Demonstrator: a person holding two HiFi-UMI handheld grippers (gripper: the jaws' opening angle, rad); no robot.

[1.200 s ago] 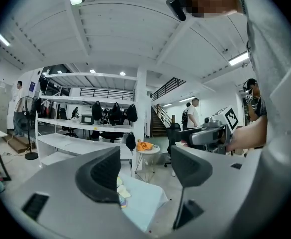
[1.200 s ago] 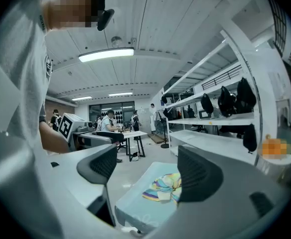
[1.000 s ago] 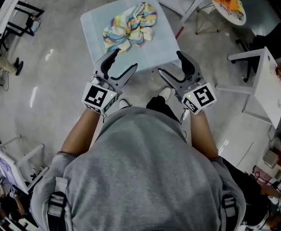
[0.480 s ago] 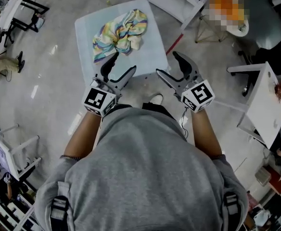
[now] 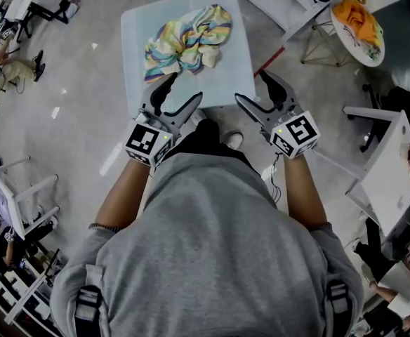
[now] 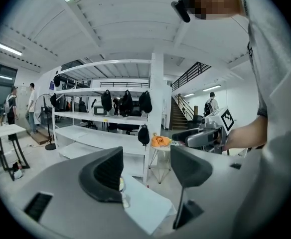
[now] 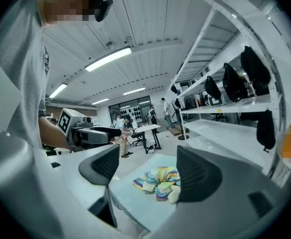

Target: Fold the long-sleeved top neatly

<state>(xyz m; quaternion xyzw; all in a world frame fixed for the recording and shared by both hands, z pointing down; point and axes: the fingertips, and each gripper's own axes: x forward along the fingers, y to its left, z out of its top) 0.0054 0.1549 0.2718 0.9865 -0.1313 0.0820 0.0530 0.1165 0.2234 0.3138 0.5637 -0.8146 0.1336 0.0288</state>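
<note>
Long-sleeved top [image 5: 186, 44] lies crumpled on the pale table [image 5: 233, 83], out past both grippers, and neither one touches it.
Left gripper [image 5: 182, 90] hovers at the table's near edge, jaws wide apart and holding nothing, with the top straight beyond it. The top is bunched up like a knot, its long axis running from near left to far right across the tabletop. Right gripper [image 5: 253, 88] hangs by the near right edge, jaws wide but closing with nothing between them; the top sits farther off to its left.
</note>
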